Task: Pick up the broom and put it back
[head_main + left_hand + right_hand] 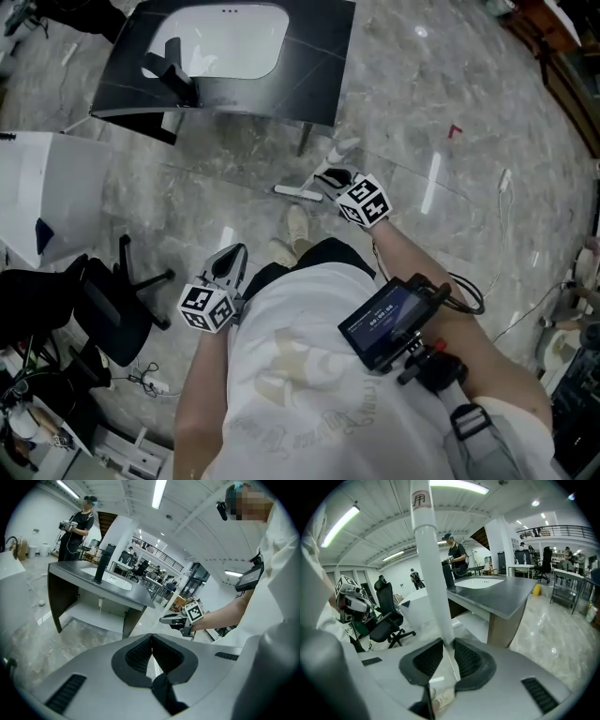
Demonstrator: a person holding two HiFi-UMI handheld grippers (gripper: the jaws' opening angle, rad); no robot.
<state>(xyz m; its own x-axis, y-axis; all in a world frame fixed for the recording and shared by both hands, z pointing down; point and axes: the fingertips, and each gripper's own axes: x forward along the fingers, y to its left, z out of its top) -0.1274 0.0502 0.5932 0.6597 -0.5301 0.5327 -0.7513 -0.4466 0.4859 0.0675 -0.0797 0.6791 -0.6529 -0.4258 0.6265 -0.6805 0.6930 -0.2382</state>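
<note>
Grip: right gripper [447, 644] clenched on white plastic broom pole [431, 573] | axis: pole upright through the jaws, near dark grey sink counter [506, 597] corner | left gripper [151, 641] closed, empty, well apart | judgement: right hand alone carries it back.

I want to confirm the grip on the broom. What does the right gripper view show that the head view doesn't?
Only the right gripper view: the right hand-held gripper clamped on the white broom handle, which rises to a labelled top, and the ceiling lights. Only the head view: the screen on the person's chest and that hand-held gripper's marker cube. Both: the grey counter with its white sink, the black office chair and the left hand-held gripper.
</note>
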